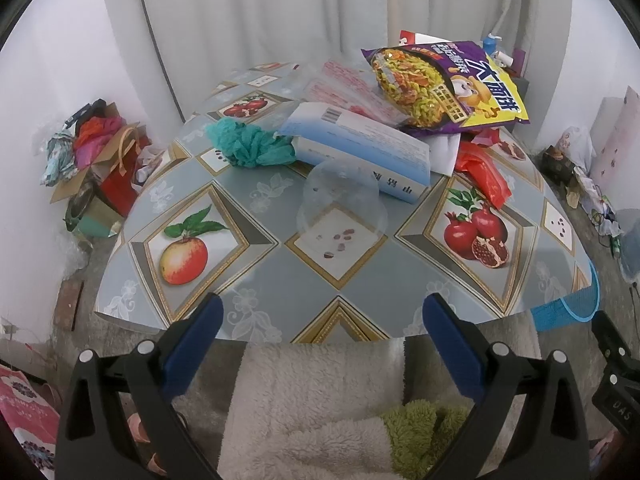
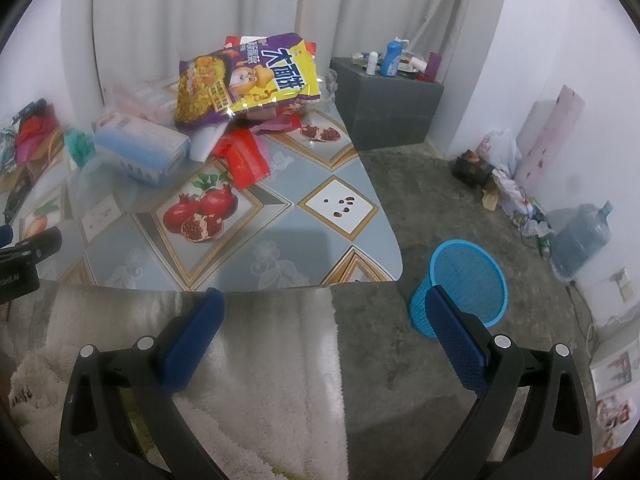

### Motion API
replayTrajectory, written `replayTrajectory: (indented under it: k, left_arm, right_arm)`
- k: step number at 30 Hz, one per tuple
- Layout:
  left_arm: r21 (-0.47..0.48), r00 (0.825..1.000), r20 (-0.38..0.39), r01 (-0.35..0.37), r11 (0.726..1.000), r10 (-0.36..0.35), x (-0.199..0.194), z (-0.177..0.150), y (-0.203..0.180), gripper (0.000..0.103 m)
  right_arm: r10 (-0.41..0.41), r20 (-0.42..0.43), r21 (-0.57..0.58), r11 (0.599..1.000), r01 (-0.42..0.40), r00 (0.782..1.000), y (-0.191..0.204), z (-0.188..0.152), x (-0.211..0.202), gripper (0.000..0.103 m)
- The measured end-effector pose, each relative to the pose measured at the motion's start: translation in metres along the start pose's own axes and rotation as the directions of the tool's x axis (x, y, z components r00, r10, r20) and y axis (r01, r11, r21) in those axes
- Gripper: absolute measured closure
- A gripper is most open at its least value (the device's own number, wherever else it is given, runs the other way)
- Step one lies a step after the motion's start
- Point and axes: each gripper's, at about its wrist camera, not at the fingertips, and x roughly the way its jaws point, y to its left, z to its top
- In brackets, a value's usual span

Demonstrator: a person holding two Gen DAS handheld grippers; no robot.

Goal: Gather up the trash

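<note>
Hovering short of the near edge of the worktop, the left tool had its blue pads spread wide with nothing between them, and the right tool was likewise wide open and empty, poised over the near right corner of the same surface. The trash lay heaped toward the far side of the worktop, and the white and blue box served as the marker for the rest. That box lay flat, its long axis running from far left to near right, with one short end facing the near right. A crumpled teal net touched its left side. A clear plastic lid sat just in front of it, overlapping its near edge. Behind the box and partly over it rested the purple and yellow snack bag, printed face up, its long axis slanting from far left to near right. A red wrapper lay to the right of the box, its length pointing toward the near right. Pink-printed clear bags lay behind the box. A blue mesh bin stood upright on the floor, well off to the right of the box, past the worktop's corner.
</note>
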Motion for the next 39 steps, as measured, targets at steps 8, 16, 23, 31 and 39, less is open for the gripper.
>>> replayTrajectory:
  k: [8,16,23,31,39]
  left_arm:
    - [0.005,1.0,-0.008,0.0,1.0,0.0,0.001,0.0,-0.001,0.005]
    - [0.002,1.0,-0.015,0.001,1.0,-0.001,0.002,0.0,0.0,0.005]
    - [0.004,0.999,-0.04,0.002,1.0,-0.002,0.007,0.001,0.002,0.005]
    - [-0.008,0.997,-0.07,-0.012,1.0,0.011,0.016,0.006,0.007,0.005]
    - [-0.02,0.997,-0.021,-0.08,0.997,0.08,0.027,0.025,0.037,0.005]
  right_arm:
    - [0.004,-0.001,0.002,1.0,-0.004,1.0,0.0,0.0,0.0,0.007]
    - [0.006,-0.004,0.002,1.0,-0.006,1.0,0.002,-0.001,0.001,0.007]
    - [0.021,-0.009,-0.007,1.0,-0.021,1.0,0.01,0.003,0.005,0.007]
    - [0.051,-0.012,-0.027,0.998,-0.051,0.999,0.02,0.014,0.014,0.007]
    - [0.158,0.089,0.0,0.987,-0.159,0.983,0.025,0.035,0.015,0.007]
